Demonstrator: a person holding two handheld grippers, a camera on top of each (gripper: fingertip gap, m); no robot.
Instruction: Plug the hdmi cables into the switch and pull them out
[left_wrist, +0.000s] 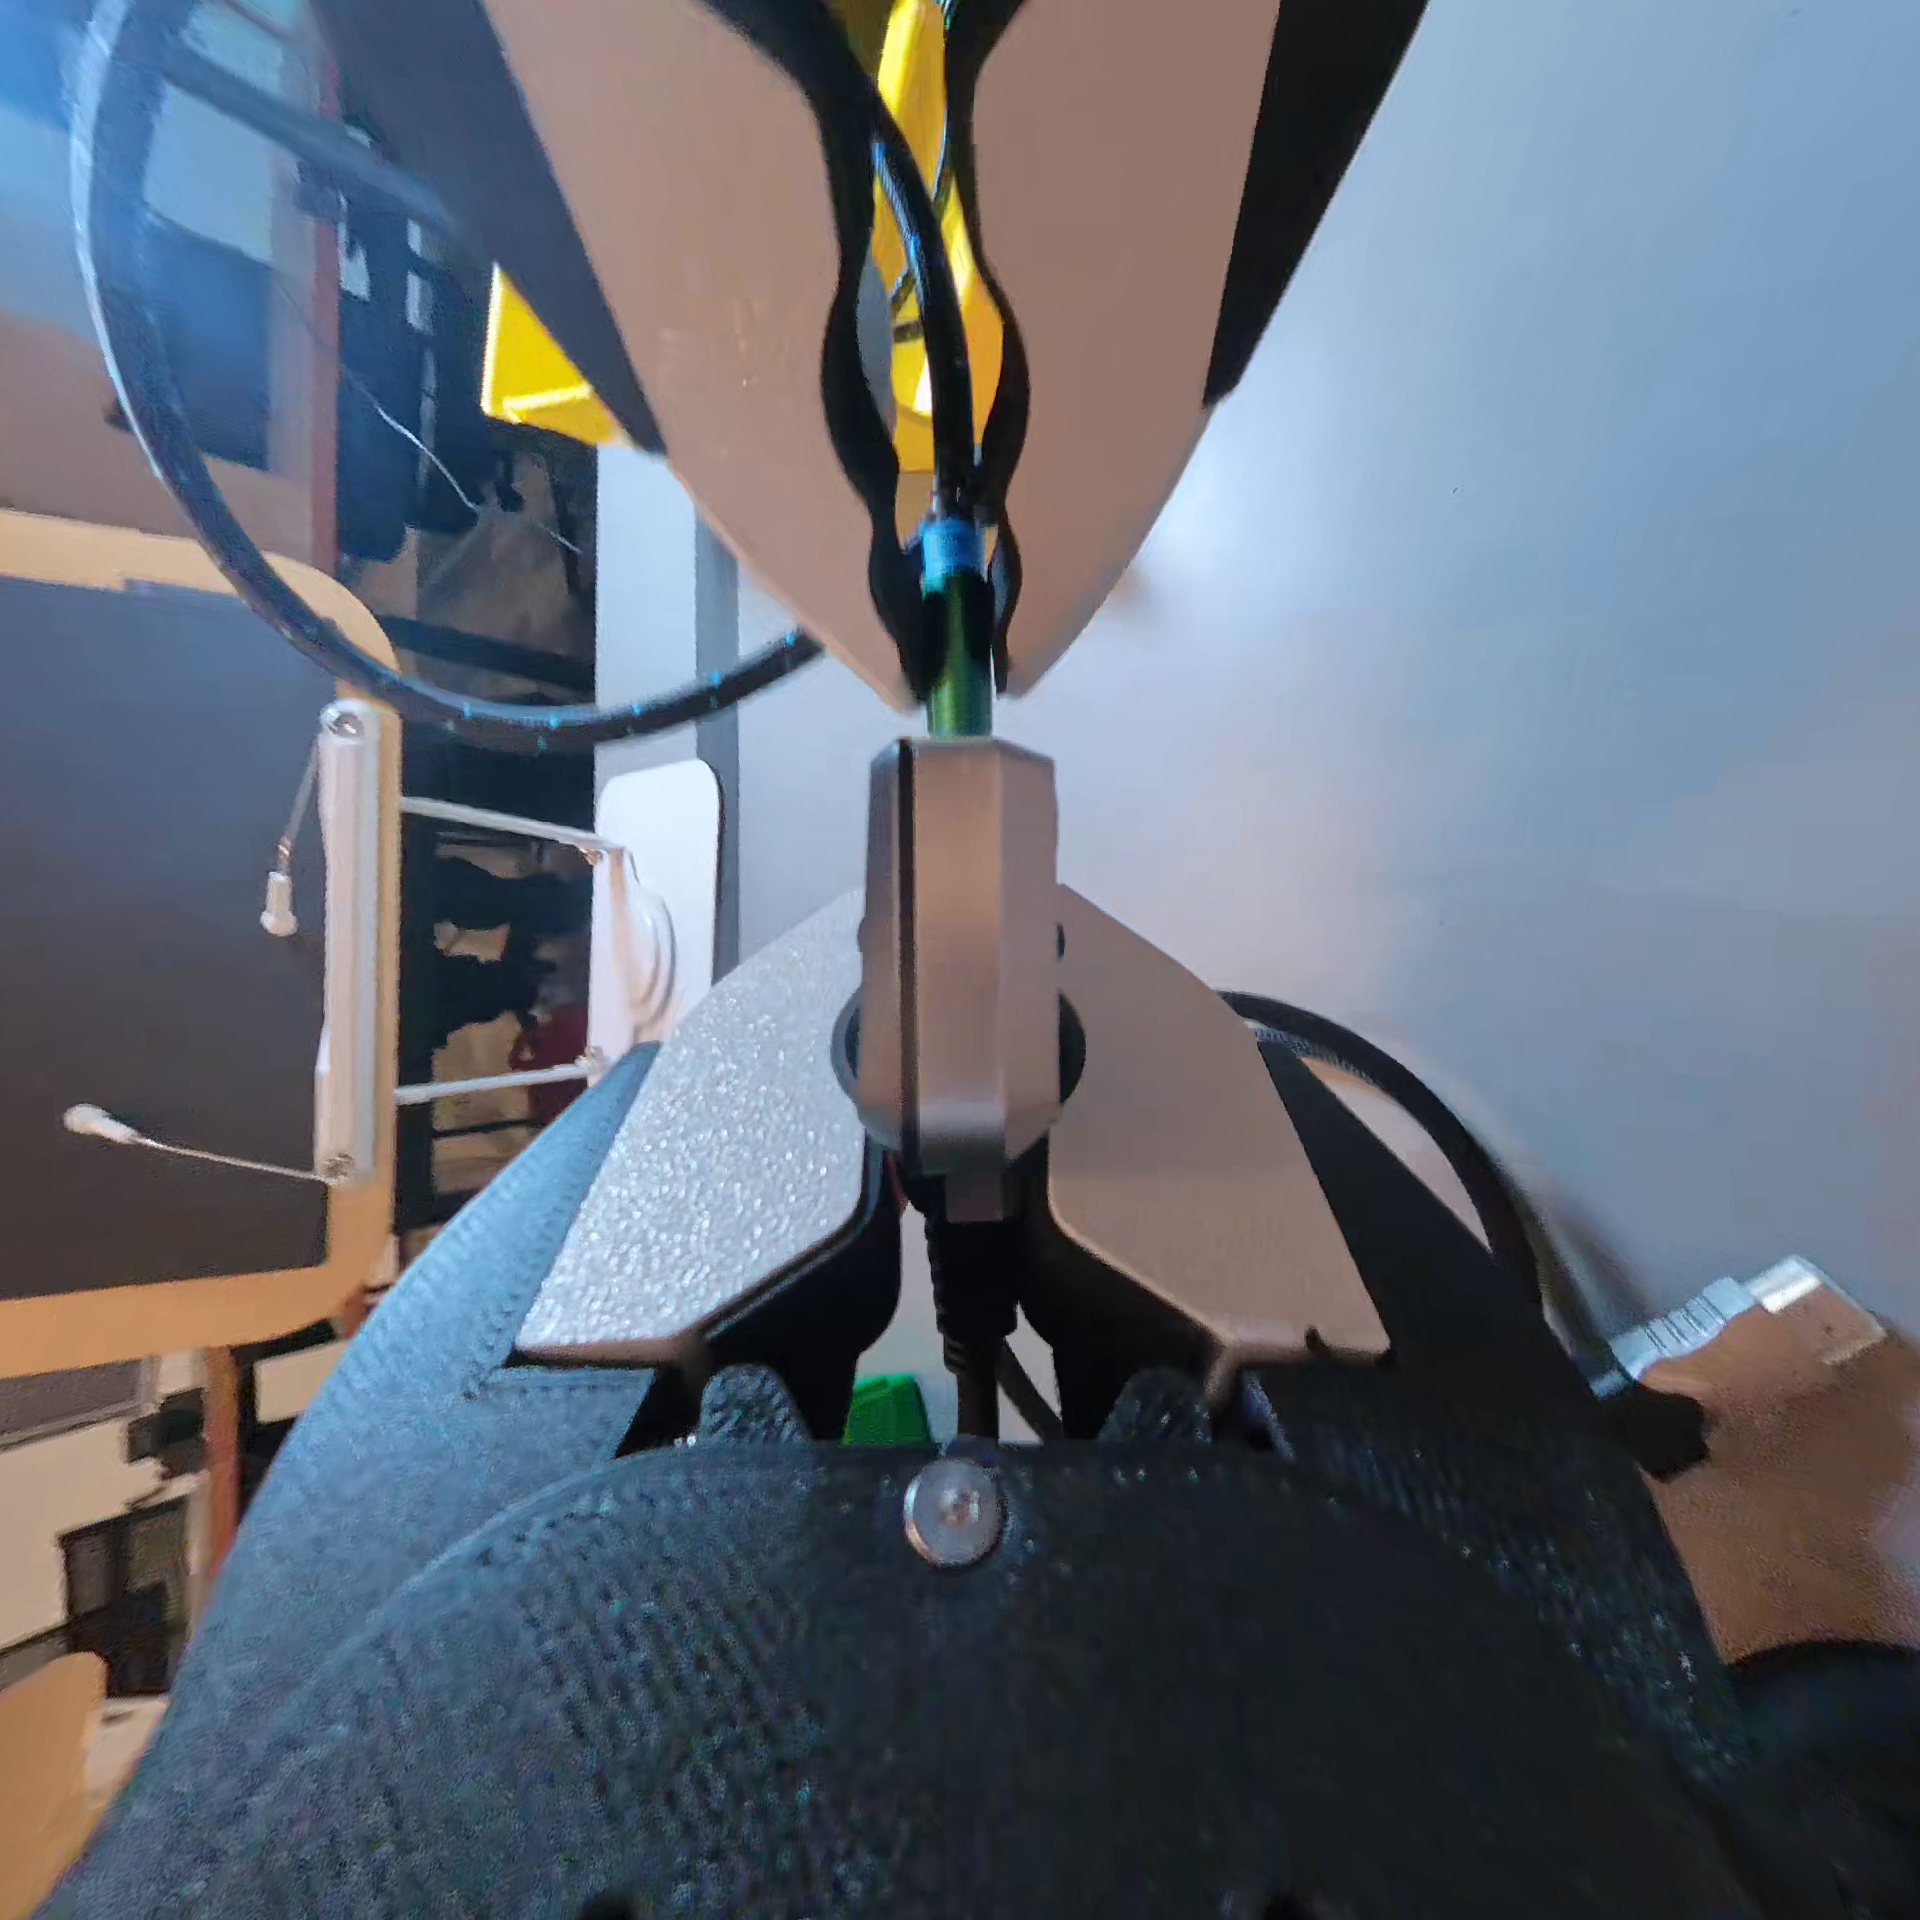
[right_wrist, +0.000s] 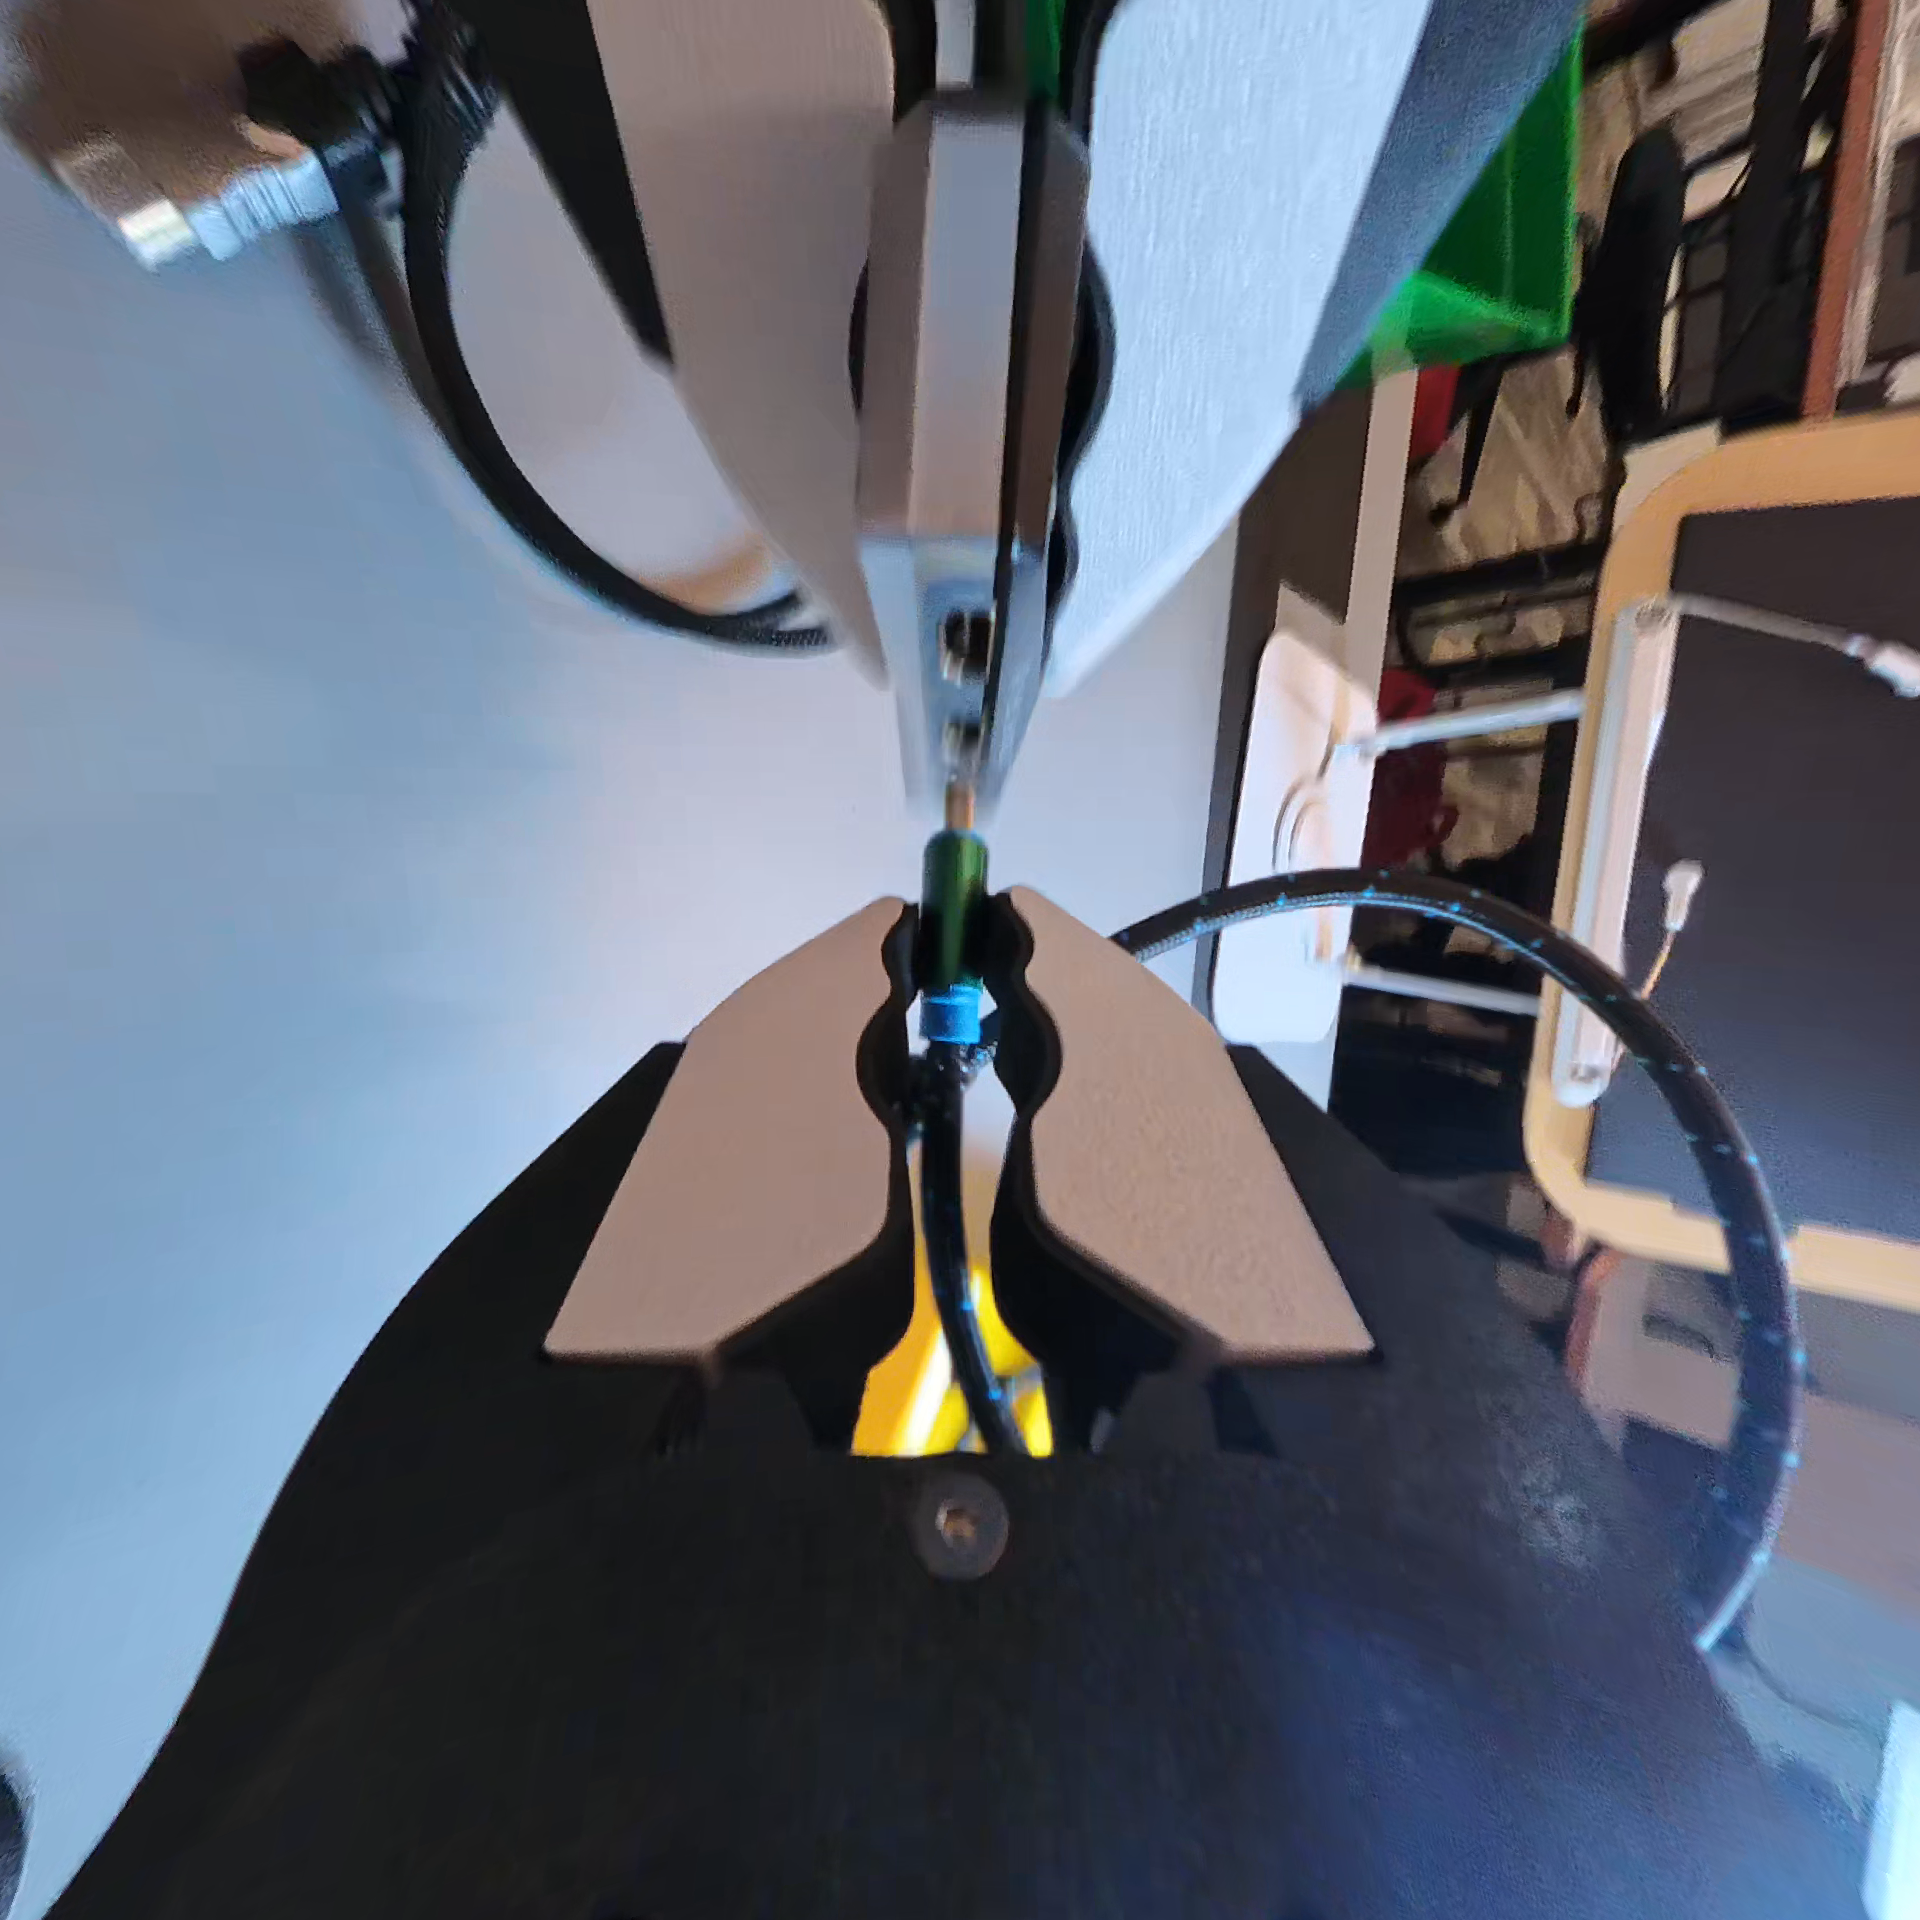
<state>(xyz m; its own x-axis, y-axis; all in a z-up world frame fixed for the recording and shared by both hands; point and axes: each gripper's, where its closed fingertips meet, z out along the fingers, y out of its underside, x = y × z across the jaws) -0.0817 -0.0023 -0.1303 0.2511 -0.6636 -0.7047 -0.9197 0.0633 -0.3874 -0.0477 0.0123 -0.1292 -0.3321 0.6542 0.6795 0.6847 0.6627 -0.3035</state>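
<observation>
Switch (left_wrist: 961, 966) in left gripper (left_wrist: 961, 1039), plug (right_wrist: 954, 914) in right gripper (right_wrist: 956, 935)

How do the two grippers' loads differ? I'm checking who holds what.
The left gripper clamps the wide grey switch; the right gripper pinches a slim green plug. The switch fills its gripper and stands past the fingertips; the plug shows only its tip, at the switch's port edge. A black cable trails from the plug. Both grippers are shut.
</observation>
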